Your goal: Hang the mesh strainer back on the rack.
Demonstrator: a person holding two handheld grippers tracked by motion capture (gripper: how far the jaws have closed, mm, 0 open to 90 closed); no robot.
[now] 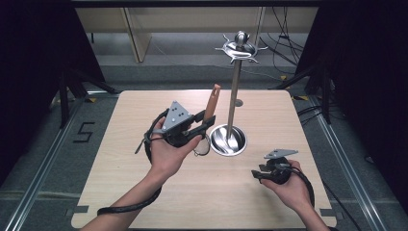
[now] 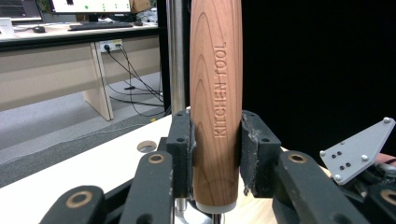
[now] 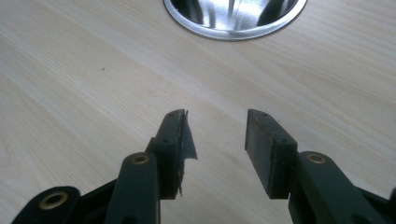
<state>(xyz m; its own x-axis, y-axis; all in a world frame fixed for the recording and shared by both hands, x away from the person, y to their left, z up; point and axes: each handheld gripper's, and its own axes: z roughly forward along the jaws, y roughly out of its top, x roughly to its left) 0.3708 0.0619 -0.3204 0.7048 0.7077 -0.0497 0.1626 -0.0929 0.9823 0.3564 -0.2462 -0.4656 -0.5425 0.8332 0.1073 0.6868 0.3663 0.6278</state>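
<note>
Pale wood-grain desk [image 1: 120, 192] on grey floor, dark curtains around; left tongs [image 2: 217, 140] clamp a wooden utensil handle [image 2: 215, 93], right tongs [image 3: 217, 140] gape empty.

On the tabletop [image 1: 144, 192] a stand [image 1: 234, 91] rises from a round base [image 1: 229, 140] near the middle, with a hook ring [image 1: 239, 48] at its top. Just left of the stand's pole, the left claw [image 1: 204, 126] holds a handle [image 1: 211, 103] upright, above the tabletop. A metal ring [image 1: 201, 147] hangs below that claw, beside the base. The right claw [image 1: 256, 171] hovers low over the tabletop, nearer the person and to the right of the base, well apart from the left claw.
</note>
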